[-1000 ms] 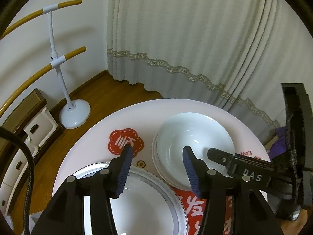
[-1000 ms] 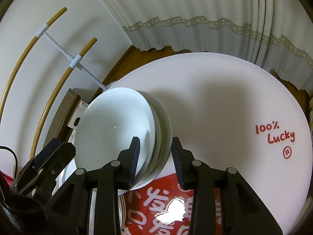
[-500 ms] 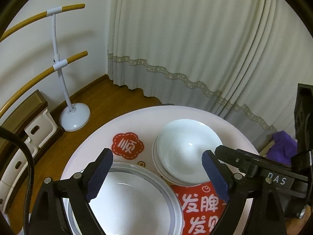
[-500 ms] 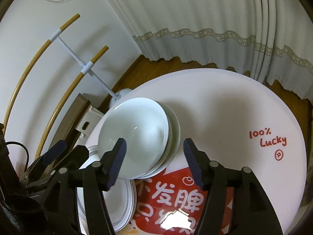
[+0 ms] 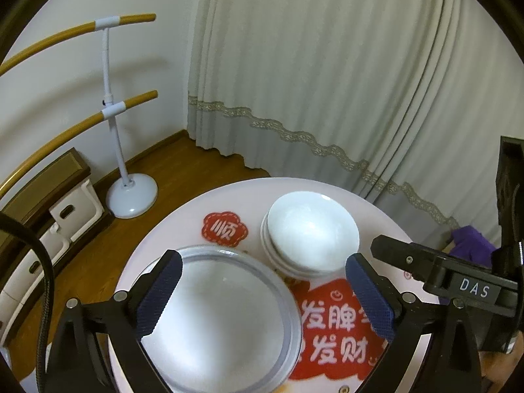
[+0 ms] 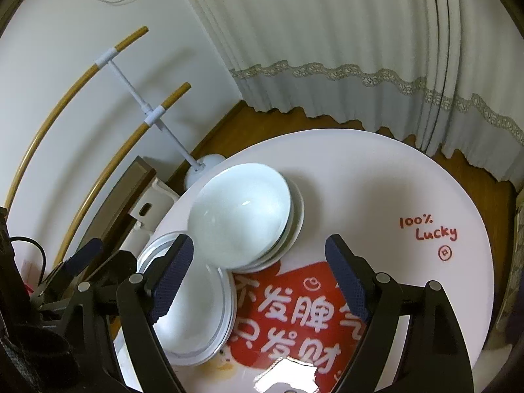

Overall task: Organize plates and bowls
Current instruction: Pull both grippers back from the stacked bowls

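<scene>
1. Round white table point(image 5: 203, 209), lower centre in both views. Red printed patches with white characters on its top; "100% Lucky" in red at right in the right wrist view.
2. Stack of white bowls point(image 5: 311, 229) sits on the table, centre-right in the left wrist view; same stack point(image 6: 242, 213) at centre-left in the right wrist view. Top bowl is tilted off-centre on those below, so their rims show along the right side.
3. Stack of grey-rimmed plates point(image 5: 229, 321) at lower centre, left wrist view, nearer the camera than the bowls. In the right wrist view the plates point(image 6: 196, 311) lie lower left, just beside the bowls; the bowl stack's edge overlaps theirs in the picture, contact unclear.
4. Left gripper point(image 5: 262, 294): jaws wide and opening, blue pads apart, nothing between them. It hangs above the plates and the red patch, gripping nothing.
5. Right gripper point(image 6: 257, 278): jaws opening, pads apart, clear of the bowls, nothing held. Left pad appears over the plates' rim, right pad over bare tabletop.
6. Right gripper's black body enters the left wrist view at the right edge, marked "DAS".
7. Background: pale curtain point(image 5: 327, 82) with a lace band, upper right; white stand point(image 5: 131, 193) with wooden bars, left; wooden floor.
</scene>
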A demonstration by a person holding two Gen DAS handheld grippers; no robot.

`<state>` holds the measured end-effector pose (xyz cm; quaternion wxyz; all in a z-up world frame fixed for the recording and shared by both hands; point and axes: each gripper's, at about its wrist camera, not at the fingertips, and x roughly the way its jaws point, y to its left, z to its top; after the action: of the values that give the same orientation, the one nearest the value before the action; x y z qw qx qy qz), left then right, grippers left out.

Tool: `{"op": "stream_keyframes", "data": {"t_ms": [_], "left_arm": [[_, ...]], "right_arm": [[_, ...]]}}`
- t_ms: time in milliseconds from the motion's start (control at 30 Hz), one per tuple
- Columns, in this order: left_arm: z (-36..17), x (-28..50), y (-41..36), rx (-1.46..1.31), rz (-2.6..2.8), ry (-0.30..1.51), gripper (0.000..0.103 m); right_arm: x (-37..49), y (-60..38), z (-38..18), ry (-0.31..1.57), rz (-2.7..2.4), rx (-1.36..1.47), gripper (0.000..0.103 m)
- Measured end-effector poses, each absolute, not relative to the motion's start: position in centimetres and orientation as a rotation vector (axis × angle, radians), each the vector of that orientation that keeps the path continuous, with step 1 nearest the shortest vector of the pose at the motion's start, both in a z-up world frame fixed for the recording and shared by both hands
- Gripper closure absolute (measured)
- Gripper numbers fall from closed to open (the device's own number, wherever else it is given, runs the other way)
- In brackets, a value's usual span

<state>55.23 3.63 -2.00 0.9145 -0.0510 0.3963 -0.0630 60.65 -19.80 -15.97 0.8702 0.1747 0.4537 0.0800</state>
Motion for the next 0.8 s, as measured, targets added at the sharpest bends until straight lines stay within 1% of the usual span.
{"op": "stream_keyframes", "data": {"t_ms": [167,233,400,633,800], "left_arm": [[-1.4,51.0,4.5,-0.100,-0.073,0.786,0.004],[-1.0,49.1,4.9,-0.100,-0.055,0.764,0.001],[-0.9,44.8,4.7,-0.121,0.022,0.740,0.001],[-2.1,41.1,3.8,-0.222,0.081,0.754,0.001],[-2.0,38.9,2.1,-0.235,0.122,0.723,0.001]], "right_arm": [[58.2,-18.6,-15.1,0.944,0.170,0.306,0.017],[57.1,-18.2,-14.9,0.941,0.173,0.289,0.017],[54.9,-17.8,-14.4,0.934,0.176,0.272,0.017],[52.4,-18.0,-13.5,0.926,0.166,0.226,0.015],[51.1,-18.5,-13.4,0.929,0.164,0.201,0.013]]}}
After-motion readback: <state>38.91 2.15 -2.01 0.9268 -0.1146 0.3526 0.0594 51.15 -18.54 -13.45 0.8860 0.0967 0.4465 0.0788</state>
